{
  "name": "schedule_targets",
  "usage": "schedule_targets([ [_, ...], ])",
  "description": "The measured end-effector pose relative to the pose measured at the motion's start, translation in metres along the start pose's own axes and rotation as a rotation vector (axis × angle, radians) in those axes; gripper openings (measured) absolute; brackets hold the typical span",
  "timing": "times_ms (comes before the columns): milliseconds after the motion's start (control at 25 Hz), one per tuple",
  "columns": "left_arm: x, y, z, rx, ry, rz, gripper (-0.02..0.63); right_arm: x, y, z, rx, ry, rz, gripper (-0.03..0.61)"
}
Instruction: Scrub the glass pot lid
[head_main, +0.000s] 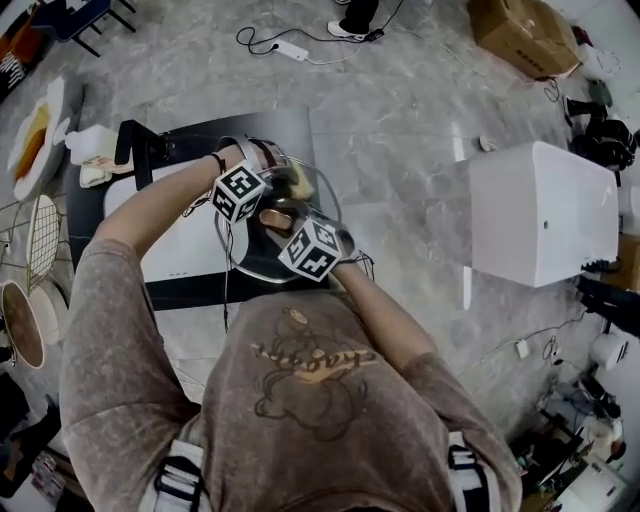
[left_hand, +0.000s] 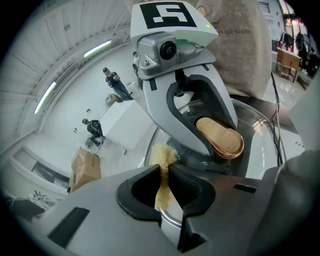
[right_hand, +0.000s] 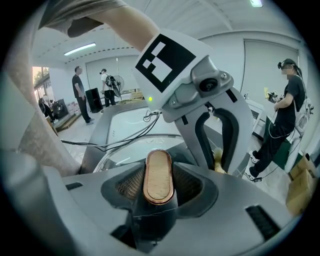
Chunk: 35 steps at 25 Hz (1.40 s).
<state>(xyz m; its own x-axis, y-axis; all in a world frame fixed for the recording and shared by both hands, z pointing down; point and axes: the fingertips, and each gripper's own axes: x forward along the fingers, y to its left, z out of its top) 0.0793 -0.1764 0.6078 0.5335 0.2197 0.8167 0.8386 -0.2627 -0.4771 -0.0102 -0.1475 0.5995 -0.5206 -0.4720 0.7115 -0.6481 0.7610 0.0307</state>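
Lid look: one glass pot lid (head_main: 318, 200), clear and round with a thin metal rim, topped by an oval knob (right_hand: 157, 172) with a pale wooden face and a copper-coloured edge.
Lid place: just toward 11 o'clock from the middle of the head view, over the dark table (head_main: 175, 292), between the two marker cubes. I cannot tell whether its rim rests on the table.
Right gripper (right_hand: 158, 184): its fingers are clamped on the knob from both sides, at a middling spread.
Left gripper (left_hand: 166, 176): its fingers are pinched narrow on a yellowish fibrous scrubber (left_hand: 163, 155), whose frayed tuft sticks out past them.
Scrubber place: at about 1 o'clock from the knob in the head view, over the glass.
Count: one lid, one knob, one scrubber, two grippers.
Head view only: the whole setting, with a white box (head_main: 540, 215) on the floor at 3 o'clock and a cardboard box (head_main: 522, 35) at 1 o'clock.
Left gripper view only: the pinch on the scrubber, with the right gripper and the knob beyond it at 1 o'clock.
Right gripper view only: the grip on the knob, with the left gripper behind it at 1 o'clock.
Background: small, blurred figures of people stand far off in both gripper views, probably two in the left one.
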Motion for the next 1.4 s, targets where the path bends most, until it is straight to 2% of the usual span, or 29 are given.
schedule_targets([
  [200,0.008,-0.006,0.005,-0.022,-0.036,-0.043,0.058,-0.002,0.0,0.0,0.012,0.005,-0.002,0.173],
  [440,0.01,-0.014,0.0,-0.051,-0.028,-0.087,0.058,0.0,-0.001,-0.001,0.029,0.003,-0.002,0.175],
  [640,0.01,-0.021,-0.003,-0.031,-0.025,-0.074,0.058,0.003,-0.001,-0.001,0.041,0.021,0.005,0.175],
  [840,0.001,-0.029,-0.006,-0.054,-0.012,-0.054,0.058,0.002,-0.001,-0.002,0.053,0.032,0.01,0.175],
  [1080,-0.015,-0.05,-0.011,-0.143,0.025,-0.032,0.058,0.002,-0.002,-0.001,0.056,0.038,0.02,0.175],
  [1400,-0.032,-0.077,-0.016,-0.272,0.11,0.038,0.058,0.003,-0.001,-0.003,0.07,0.036,0.041,0.176],
])
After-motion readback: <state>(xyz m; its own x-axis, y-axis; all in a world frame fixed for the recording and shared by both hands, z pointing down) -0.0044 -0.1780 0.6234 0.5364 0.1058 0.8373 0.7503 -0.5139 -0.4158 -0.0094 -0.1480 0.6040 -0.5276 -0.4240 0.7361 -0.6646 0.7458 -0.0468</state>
